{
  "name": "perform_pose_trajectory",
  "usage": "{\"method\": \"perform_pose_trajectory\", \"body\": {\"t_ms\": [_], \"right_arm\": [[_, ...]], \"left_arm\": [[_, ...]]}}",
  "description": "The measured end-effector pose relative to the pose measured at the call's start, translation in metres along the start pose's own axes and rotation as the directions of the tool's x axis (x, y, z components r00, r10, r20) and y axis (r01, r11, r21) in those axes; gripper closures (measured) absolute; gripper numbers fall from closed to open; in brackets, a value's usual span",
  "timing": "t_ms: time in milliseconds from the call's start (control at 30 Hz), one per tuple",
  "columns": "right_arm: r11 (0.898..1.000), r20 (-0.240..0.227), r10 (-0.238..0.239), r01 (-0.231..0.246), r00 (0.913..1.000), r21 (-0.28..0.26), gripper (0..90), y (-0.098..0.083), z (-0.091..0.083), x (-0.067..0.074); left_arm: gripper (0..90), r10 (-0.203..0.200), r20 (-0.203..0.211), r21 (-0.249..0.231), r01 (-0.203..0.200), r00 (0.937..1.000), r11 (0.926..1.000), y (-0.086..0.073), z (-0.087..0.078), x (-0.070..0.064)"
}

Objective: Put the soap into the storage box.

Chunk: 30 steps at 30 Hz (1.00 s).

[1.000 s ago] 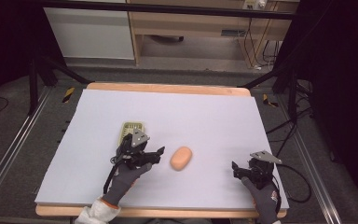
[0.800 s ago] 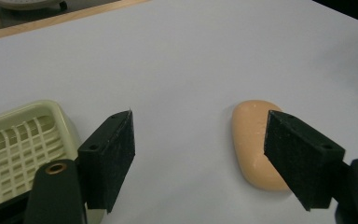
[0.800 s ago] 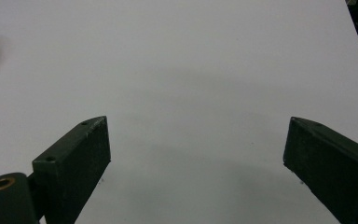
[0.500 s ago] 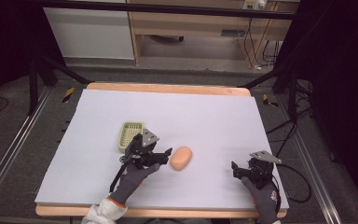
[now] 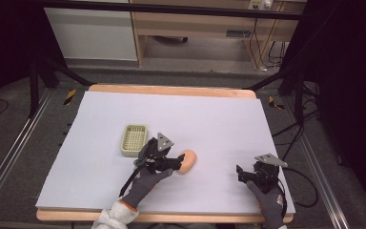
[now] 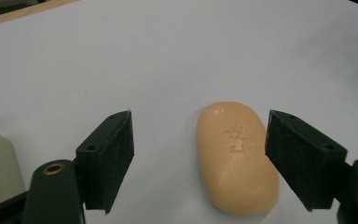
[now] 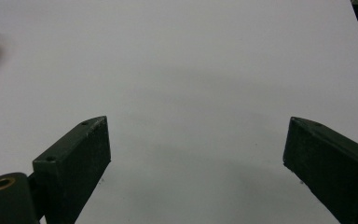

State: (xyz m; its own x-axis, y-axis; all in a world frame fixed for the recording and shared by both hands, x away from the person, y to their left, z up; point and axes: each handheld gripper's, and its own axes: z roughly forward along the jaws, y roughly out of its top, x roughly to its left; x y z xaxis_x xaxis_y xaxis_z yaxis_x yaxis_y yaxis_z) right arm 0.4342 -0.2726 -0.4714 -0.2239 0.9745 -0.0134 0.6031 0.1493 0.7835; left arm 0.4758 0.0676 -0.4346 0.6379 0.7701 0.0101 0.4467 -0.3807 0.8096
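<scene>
Nearest the person, both grippers rest spread wide on the white sheet.

At five o'clock the right gripper [image 5: 246, 174] idles, released; the left gripper [image 5: 175, 162], also released, has advanced off the basket [image 5: 134, 140] at ten o'clock, bracketing the soap [image 6: 237, 156] at centre, so a grasp looks imminent.
</scene>
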Motion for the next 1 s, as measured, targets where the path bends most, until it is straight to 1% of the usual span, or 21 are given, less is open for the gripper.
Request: {"method": "perform_pose_trajectory", "body": {"t_ms": [67, 167, 200, 267, 367, 633, 1000], "right_arm": [[1.000, -0.001, -0.001, 0.001, 1.0000, 0.000, 7.8, 0.000, 0.000, 0.000], [1.000, -0.001, 0.002, -0.002, 1.0000, 0.001, 7.8, 0.000, 0.000, 0.000], [1.000, -0.002, 0.003, -0.003, 1.0000, 0.001, 7.8, 0.000, 0.000, 0.000], [1.000, -0.001, 0.001, -0.001, 1.0000, 0.001, 7.8, 0.000, 0.000, 0.000], [1.000, -0.002, -0.001, 0.001, 1.0000, 0.002, 7.8, 0.000, 0.001, 0.000], [1.000, -0.003, -0.004, 0.004, 1.0000, 0.002, 7.8, 0.000, 0.001, 0.001], [1.000, -0.005, -0.001, 0.001, 1.0000, 0.005, 7.8, 0.000, 0.001, 0.001]], "left_arm": [[23.0, 0.012, -0.001, 0.010, -0.012, 0.9999, 0.9999, 0.000, 0.003, -0.002], [22.9, 0.007, 0.006, 0.011, -0.007, 1.0000, 0.9999, 0.000, 0.007, -0.005], [22.9, 0.014, 0.006, 0.018, -0.014, 0.9999, 0.9997, 0.000, 0.008, -0.005], [22.9, 0.009, 0.009, 0.017, -0.010, 0.9999, 0.9998, 0.000, 0.010, -0.007], [22.8, 0.013, 0.016, 0.025, -0.014, 0.9998, 0.9996, 0.000, 0.014, -0.009], [22.2, 0.020, 0.018, 0.057, -0.021, 0.9996, 0.9982, -0.002, 0.024, -0.012], [21.9, 0.023, 0.032, 0.073, -0.025, 0.9992, 0.9970, -0.005, 0.036, -0.016]]}}
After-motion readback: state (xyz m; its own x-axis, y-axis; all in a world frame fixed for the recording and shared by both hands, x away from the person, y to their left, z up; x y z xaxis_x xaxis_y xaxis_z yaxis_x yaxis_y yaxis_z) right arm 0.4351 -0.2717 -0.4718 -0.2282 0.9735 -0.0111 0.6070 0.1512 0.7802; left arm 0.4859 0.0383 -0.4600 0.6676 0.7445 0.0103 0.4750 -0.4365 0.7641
